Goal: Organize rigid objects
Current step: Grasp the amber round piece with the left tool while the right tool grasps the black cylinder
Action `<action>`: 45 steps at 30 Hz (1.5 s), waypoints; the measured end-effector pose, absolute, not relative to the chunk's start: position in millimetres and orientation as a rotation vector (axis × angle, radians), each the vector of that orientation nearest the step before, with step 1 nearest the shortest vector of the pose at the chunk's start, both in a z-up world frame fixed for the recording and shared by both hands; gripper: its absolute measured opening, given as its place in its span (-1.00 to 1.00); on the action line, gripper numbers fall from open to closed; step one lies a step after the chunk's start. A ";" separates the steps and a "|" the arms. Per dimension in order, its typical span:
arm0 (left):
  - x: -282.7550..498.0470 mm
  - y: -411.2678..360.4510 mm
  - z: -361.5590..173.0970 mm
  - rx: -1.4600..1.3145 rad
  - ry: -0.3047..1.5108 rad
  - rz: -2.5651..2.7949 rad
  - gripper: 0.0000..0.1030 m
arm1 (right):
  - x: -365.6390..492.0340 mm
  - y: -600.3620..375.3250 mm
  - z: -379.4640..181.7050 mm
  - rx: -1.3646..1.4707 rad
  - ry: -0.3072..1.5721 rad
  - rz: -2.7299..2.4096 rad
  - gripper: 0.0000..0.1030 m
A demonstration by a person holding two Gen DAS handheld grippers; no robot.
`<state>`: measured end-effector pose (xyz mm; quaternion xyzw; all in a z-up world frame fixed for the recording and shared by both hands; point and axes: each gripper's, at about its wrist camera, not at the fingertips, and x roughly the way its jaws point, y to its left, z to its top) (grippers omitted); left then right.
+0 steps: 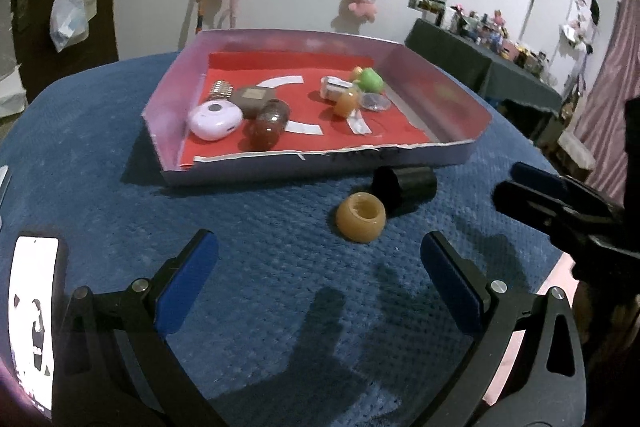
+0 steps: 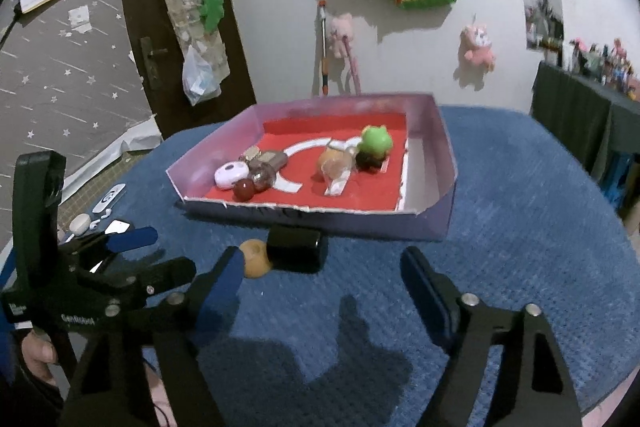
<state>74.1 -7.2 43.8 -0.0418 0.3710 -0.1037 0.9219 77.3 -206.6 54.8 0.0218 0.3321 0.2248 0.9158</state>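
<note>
A shallow tray with a red floor sits on the blue cloth and holds several small things: a white oval case, a brown capsule, an orange capsule and a green toy. In front of the tray lie an orange ring-shaped cup and a black cylinder, side by side. My left gripper is open and empty, just short of the cup. My right gripper is open and empty, just short of the black cylinder.
The blue cloth covers a round table. A lit phone lies at its left edge. Small white items lie at the far left. A door and a wall with hung plush toys stand behind.
</note>
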 end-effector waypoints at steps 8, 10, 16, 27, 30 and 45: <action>91.6 -28.2 31.2 -0.017 0.774 -0.210 0.99 | 106.0 -205.2 40.0 0.105 0.783 0.500 0.48; 95.3 -30.3 27.6 -0.006 0.782 -0.206 0.92 | 111.4 -200.6 38.9 0.098 0.793 0.508 0.44; 105.9 -30.6 14.7 -0.032 0.833 -0.253 0.53 | 125.7 -185.5 35.1 0.074 0.821 0.530 0.33; 108.9 -39.3 15.3 -0.001 0.822 -0.260 0.52 | 148.0 -173.6 20.6 0.103 0.890 0.557 0.27; 108.0 -46.5 14.1 0.032 0.823 -0.264 0.37 | 149.7 -172.3 19.4 0.104 0.897 0.560 0.19; 104.7 -31.3 15.7 -0.055 0.808 -0.303 -0.30 | 148.2 -175.2 18.6 0.131 0.910 0.564 0.06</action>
